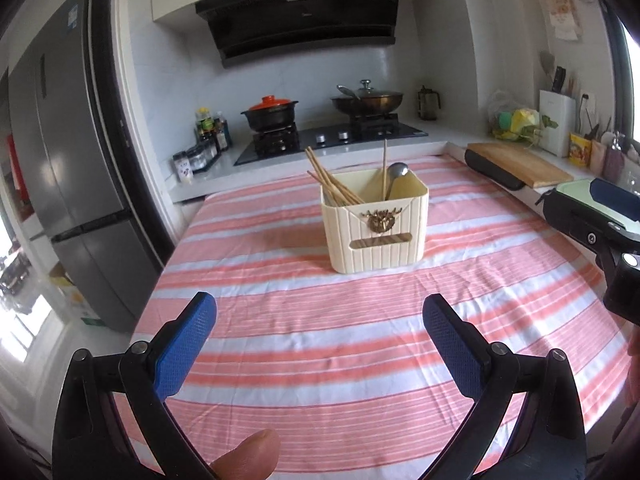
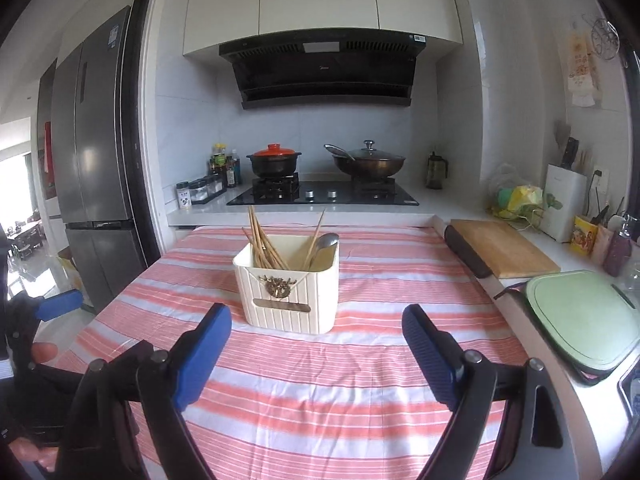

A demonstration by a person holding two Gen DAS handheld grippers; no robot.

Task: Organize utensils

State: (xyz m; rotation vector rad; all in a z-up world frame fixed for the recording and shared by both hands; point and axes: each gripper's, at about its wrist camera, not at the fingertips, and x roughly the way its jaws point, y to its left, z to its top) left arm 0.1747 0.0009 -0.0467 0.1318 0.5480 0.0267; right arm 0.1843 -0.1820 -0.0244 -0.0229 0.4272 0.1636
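On the table, over a cloth (image 1: pixel 360 360) with pink and white stripes, slightly wrinkled, I see the holder (image 1: pixel 374 226) standing upright near the middle. It is a cream plastic box with vertical ribs, rounded corners, a gold ornament on the front and a long slot below it. Inside, in the left part, a bundle of thin wooden chopsticks (image 1: pixel 328 184) leans to the left. In the right part one chopstick stands almost straight beside a metal spoon (image 1: pixel 396 172) with a smooth shiny bowl turned upward.

I hold the left gripper (image 1: pixel 320 344) low over the cloth, in front of the holder and apart from it. Its jaws are spread wide, with nothing between the blue pads (image 1: pixel 184 344), which have a fine grid texture. A fingertip (image 1: pixel 248 456) shows at the lower edge.

My right gripper (image 2: pixel 316 356) also points at the holder from the near side, not touching it. Its jaws are released too, and between the blue ribbed pads (image 2: pixel 200 356) I see only cloth.

Behind the table, a black pot (image 2: pixel 274 162) with an orange lid and a dark wok (image 2: pixel 368 164) sit on the stove.
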